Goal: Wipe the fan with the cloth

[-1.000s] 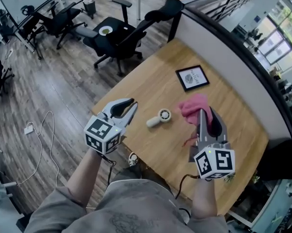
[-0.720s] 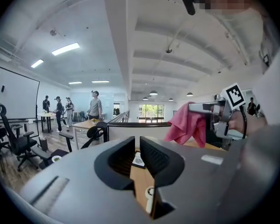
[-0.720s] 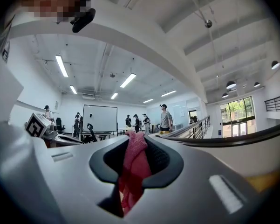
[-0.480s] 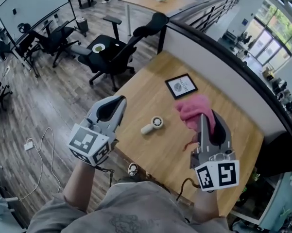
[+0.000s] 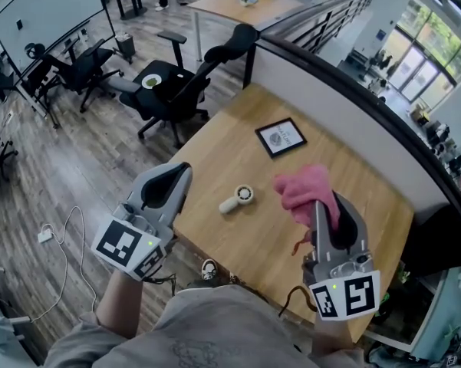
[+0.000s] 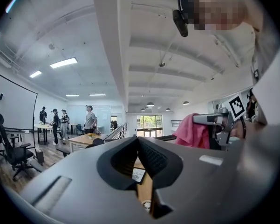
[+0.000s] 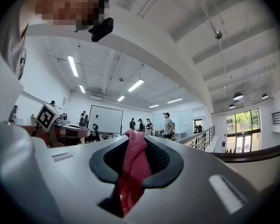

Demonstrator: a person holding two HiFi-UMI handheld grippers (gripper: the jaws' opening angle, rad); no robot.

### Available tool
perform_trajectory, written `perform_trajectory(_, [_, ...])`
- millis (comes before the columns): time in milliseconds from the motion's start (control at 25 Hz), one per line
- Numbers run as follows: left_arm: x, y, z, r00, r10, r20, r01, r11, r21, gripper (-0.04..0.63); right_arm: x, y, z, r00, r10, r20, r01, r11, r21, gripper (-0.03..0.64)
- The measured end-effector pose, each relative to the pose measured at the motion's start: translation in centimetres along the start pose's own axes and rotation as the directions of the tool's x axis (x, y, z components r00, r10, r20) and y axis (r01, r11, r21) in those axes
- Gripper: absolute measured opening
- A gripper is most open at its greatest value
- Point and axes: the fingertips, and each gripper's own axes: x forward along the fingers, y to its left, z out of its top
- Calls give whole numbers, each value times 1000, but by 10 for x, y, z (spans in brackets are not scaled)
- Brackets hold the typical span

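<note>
A small white hand fan lies flat on the wooden table, in the middle of its near part. My right gripper hangs above the table to the fan's right, shut on a pink cloth that bunches out past its tips. In the right gripper view the cloth fills the gap between the jaws. My left gripper is held up over the table's left edge, jaws shut and empty. The left gripper points level, and below its jaws a little of the fan shows. Neither gripper touches the fan.
A black-framed picture lies on the table beyond the fan. Black office chairs stand on the wood floor at the left. A curved partition borders the table's far side. A white cable trails on the floor.
Both grippers have risen away from the table. The left one has closed its jaws and drifted left past the table's edge. The right one still grips the cloth.
</note>
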Motion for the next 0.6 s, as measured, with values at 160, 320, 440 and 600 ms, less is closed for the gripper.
perform_trajectory(160, [-9,-4,-8,1000,10,-3,-10,1000,-6,2,-4,4,-18,999,13,-52,-13,1000,11,71])
perform_trajectory(320, [-14,-13,-22,1000,5,-12,-6,1000,-26,2,-6,7,-41,992,22,-126,-21,1000,5,71])
perform_trajectory(440, [-15,-19,-43,998,0,-63,-2,999,-42,2,-8,9,-58,985,24,-170,-21,1000,24,69])
perform_trajectory(600, [-19,-33,-73,990,-33,-134,26,998,-61,2,-11,10,-80,974,33,-225,-22,998,52,71])
